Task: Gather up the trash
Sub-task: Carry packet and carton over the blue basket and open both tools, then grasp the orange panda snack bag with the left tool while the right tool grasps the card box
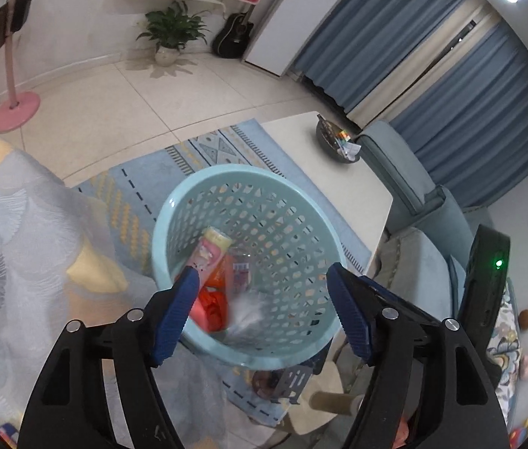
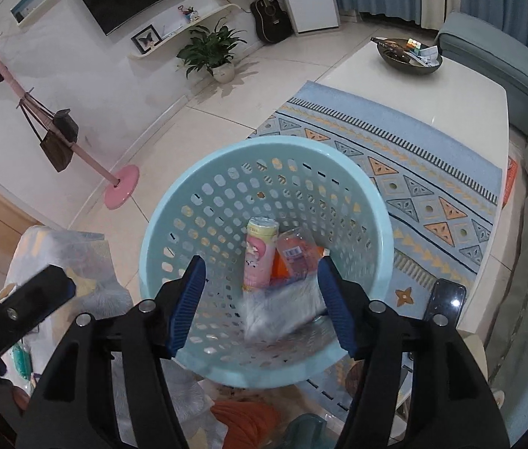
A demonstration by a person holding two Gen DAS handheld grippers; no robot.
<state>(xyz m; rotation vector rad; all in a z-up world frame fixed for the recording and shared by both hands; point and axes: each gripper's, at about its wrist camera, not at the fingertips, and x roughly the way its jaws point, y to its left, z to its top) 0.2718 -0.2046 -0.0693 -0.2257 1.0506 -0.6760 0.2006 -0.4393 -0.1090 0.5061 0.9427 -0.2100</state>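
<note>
- My left tongs (image 1: 260, 292) are over the light-blue basket (image 1: 159, 232), jaws spread wide, nothing between the blue pads (image 1: 174, 314).
- My right tongs (image 2: 260, 295) are over the same basket (image 2: 357, 172), jaws apart; a blurred whitish wrapper (image 2: 279, 310) sits in the gap, pads don't look pressed on it.
- In the basket: pink can (image 2: 258, 254) with yellow top, clear plastic pack (image 2: 296, 254) with a barcode label, something orange (image 2: 281, 267) under them.
- Left view shows the same pile: pink can (image 1: 209, 252), orange piece (image 1: 221, 275), red crumpled bit (image 1: 213, 307), blurred pale wrapper (image 1: 245, 308).
- Basket stands on the patterned blue rug (image 2: 413, 172), just beside the white table (image 2: 432, 86).
- Dark bowl (image 2: 408, 56) of small stuff at the table's far end.
- Black phone (image 2: 447, 295) on the table's near edge.
</note>
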